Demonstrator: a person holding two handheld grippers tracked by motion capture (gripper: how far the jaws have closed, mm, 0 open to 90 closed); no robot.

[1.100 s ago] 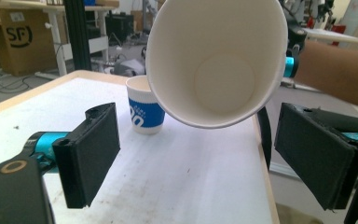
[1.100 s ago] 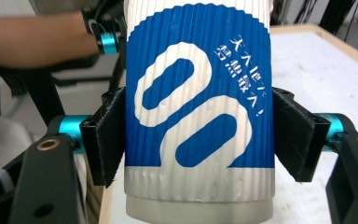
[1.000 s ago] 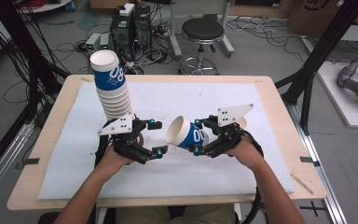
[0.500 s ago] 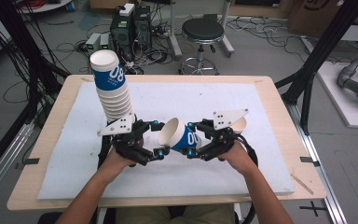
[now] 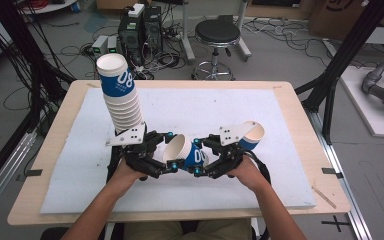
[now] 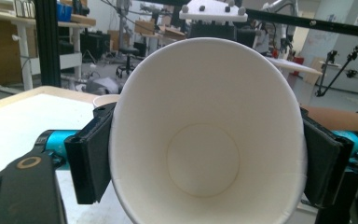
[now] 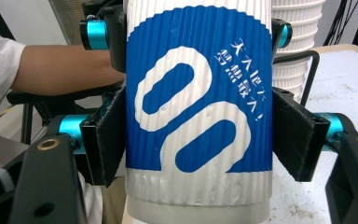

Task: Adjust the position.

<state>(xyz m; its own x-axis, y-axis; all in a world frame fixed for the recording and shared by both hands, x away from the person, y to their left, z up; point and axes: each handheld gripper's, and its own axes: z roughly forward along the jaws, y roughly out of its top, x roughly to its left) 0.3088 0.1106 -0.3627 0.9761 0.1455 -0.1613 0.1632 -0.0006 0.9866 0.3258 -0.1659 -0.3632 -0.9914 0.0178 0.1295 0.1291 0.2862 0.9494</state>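
Cup (image 5: pixel 187 154) is pinched between both claws, right gripper (image 5: pixel 203 156) clamped on its blue sleeve and left gripper (image 5: pixel 168 159) having just closed on its rim, so the handoff's halfway, with the stack (image 5: pixel 121 97) just behind the left waiting.

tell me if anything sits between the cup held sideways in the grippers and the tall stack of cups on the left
Nothing visible lies between them except the left gripper itself, whose jaws have just been closing on the rim of the paper cup. The right gripper clamps the cup's blue sleeve. The cup stack rises just behind the left gripper.
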